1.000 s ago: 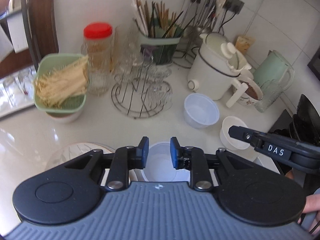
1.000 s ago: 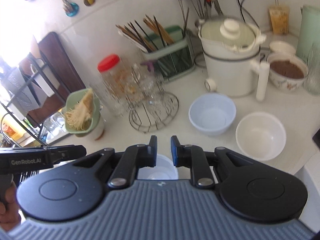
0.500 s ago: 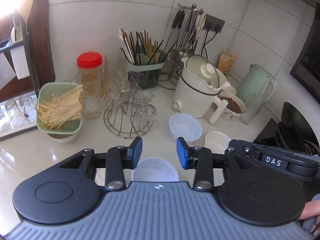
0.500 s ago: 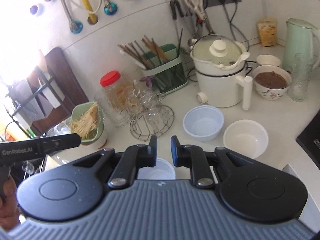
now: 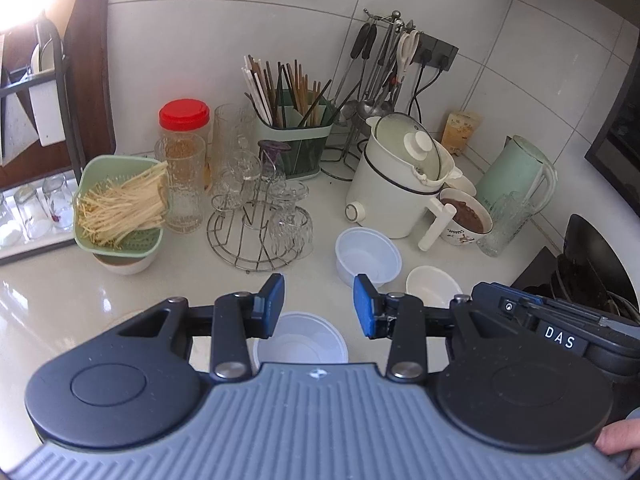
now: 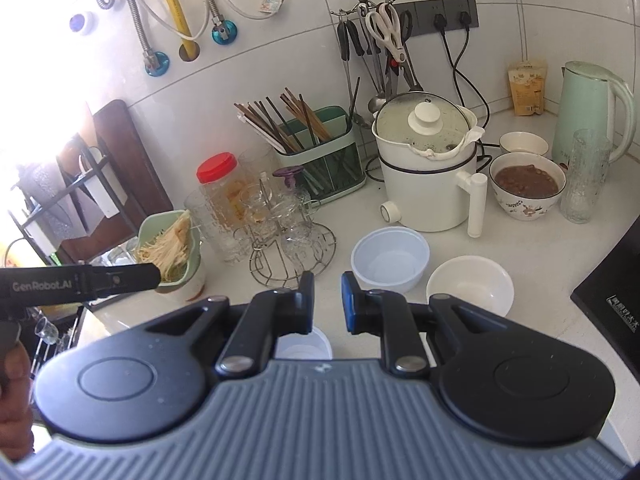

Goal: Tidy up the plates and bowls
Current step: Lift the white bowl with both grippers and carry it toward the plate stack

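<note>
My left gripper point(image 5: 319, 306) stands open above the counter with nothing between its pads. Just below and behind it sits a small white plastic bowl point(image 5: 302, 342), also visible under my right gripper point(image 6: 327, 302). The right gripper is shut and holds nothing. Farther out are a pale bluish plastic bowl point(image 5: 368, 254) point(image 6: 390, 258) and, to its right, a white ceramic bowl point(image 5: 434, 286) point(image 6: 470, 284). Both are upright, apart from each other and out of reach of either gripper's fingers.
A wire rack of glasses point(image 5: 260, 232) and a green colander of pale sprouts point(image 5: 120, 208) stand on the left. A white electric pot point(image 5: 400, 192), a bowl of brown food point(image 6: 526, 184), a tall glass and a green kettle point(image 6: 592, 112) are at the back right. A black stove point(image 6: 612, 292) borders the right.
The left jaws have widened away from the small white bowl. Both grippers have risen and drawn back, so more of the wall and counter shows.
</note>
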A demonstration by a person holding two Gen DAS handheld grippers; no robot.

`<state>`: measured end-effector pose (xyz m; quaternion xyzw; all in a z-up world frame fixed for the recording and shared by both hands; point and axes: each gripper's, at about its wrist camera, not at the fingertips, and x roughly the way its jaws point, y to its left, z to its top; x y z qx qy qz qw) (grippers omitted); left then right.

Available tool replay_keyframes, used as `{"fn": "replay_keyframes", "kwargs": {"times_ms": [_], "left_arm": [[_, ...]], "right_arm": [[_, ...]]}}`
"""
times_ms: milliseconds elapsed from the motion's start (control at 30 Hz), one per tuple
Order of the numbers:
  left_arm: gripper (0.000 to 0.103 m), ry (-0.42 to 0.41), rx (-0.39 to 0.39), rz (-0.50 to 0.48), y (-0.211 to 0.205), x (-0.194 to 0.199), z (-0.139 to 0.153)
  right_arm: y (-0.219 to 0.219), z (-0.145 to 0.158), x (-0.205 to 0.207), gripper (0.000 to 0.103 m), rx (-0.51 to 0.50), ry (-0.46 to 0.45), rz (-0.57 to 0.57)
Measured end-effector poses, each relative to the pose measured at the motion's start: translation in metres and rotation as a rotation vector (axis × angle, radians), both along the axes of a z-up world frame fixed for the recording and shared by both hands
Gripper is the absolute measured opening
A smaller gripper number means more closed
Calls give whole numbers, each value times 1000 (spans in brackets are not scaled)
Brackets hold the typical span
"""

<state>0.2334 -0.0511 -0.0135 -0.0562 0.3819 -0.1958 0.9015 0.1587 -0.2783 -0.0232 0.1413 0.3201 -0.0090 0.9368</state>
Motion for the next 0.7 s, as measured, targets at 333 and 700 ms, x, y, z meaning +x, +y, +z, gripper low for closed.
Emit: {"fn": "replay_keyframes", "kwargs": {"times_ms": [333, 700], "left_arm": [[45, 14, 8, 33, -6, -5, -1], [46, 53, 33, 17, -11, -2, -9]], "right_arm": [[-5, 1, -8, 18, -22, -18, 16], [-2, -4, -3, 19, -34, 1, 14]]}}
